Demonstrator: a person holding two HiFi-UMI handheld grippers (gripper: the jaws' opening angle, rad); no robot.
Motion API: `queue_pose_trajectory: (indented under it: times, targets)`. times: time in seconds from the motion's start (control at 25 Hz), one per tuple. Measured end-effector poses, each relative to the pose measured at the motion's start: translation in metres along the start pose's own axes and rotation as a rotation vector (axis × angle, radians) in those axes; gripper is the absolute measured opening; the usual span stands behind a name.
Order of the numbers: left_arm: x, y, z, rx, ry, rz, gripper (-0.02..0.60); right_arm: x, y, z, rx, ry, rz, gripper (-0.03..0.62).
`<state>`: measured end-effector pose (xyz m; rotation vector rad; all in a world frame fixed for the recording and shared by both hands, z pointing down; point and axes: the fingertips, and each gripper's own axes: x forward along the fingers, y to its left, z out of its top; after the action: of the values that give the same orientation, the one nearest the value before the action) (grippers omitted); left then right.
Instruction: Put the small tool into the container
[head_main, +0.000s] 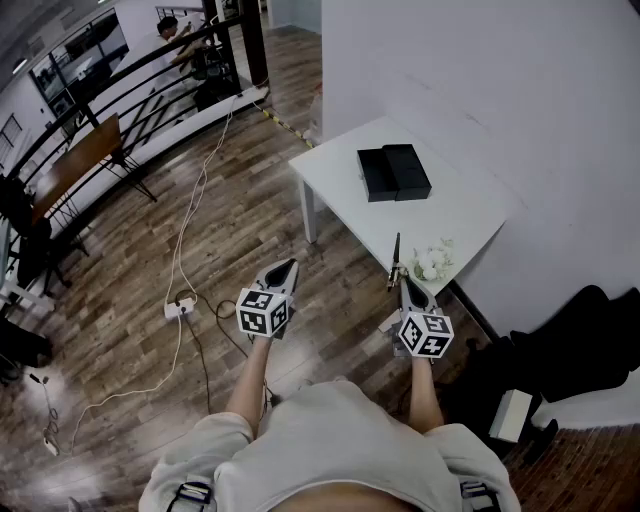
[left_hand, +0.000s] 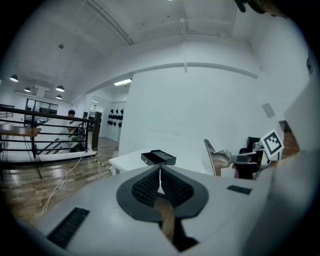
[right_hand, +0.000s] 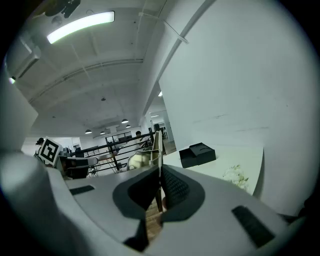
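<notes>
A thin metal tool (head_main: 395, 262) sticks up and forward from my right gripper (head_main: 404, 285), which is shut on its lower end. In the right gripper view the tool (right_hand: 158, 149) rises between the closed pads. The container, a black open box (head_main: 392, 172), lies on the white table (head_main: 470, 200) ahead of both grippers, well beyond the tool's tip. It also shows as the box (right_hand: 197, 154) to the right of the tool and as the box (left_hand: 158, 158) just above my left gripper (left_hand: 160, 171). My left gripper (head_main: 288, 268) hangs over the wood floor left of the table, shut and holding nothing.
A small white flower bunch (head_main: 432, 260) lies at the table's near corner beside the right gripper. A white wall stands behind the table. Cables and a power strip (head_main: 180, 306) run across the floor at left. A black railing (head_main: 130, 90) and a person are far back. A black bag (head_main: 570, 350) lies at right.
</notes>
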<state>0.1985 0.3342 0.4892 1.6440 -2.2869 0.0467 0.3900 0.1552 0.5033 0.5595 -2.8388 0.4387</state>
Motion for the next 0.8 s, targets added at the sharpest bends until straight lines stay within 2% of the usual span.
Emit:
queue_pose_trajectory:
  times: [0.8]
  targets:
    - [0.023, -0.035, 0.000, 0.012, 0.004, 0.005, 0.012, -0.005, -0.027, 0.012, -0.012, -0.025, 0.038, 0.005]
